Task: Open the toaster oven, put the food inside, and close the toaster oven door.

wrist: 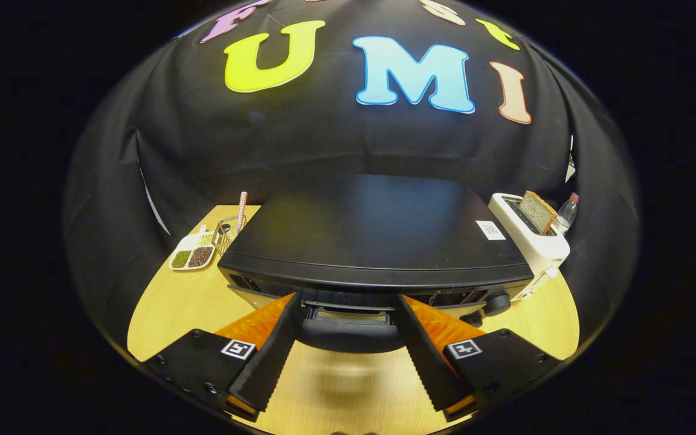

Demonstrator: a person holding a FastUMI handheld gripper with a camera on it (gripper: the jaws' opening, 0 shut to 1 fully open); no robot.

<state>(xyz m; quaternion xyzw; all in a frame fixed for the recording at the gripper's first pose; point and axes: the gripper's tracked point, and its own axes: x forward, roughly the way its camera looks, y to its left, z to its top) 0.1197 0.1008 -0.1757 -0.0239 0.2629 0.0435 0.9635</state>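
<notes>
The gripper [348, 314] is spread wide, its two fingers [272, 350] splayed apart with nothing clamped between them, and their tips reach up to the front of the toaster oven [372, 235]. The oven sits dead ahead at twelve o'clock from the fingers, a black box seen from above and in front, with a small white sticker [490, 230] on the far right corner of its top. In the gap between the fingertips lies the oven's door handle [351, 332], a dark rounded bar low on the front; the door edge above it looks slightly blurred, so how far it stands open cannot be told. A dark knob [496, 302] shows on the oven's front at about two o'clock from the fingers. All of this rests on a light wooden table [173, 302]. At about ten o'clock, beside the oven's left corner, stands a white divided dish [193, 252] with green and dark brown fillings (beans or grains, hard to say), and just behind it a clear cup [225, 232] holding a striped straw [241, 211]. At about two o'clock, close against the oven's right side, is a white toaster [532, 241] with a slice of bread [537, 212] standing up in its slot, and a clear bottle [565, 214] just beyond it.
</notes>
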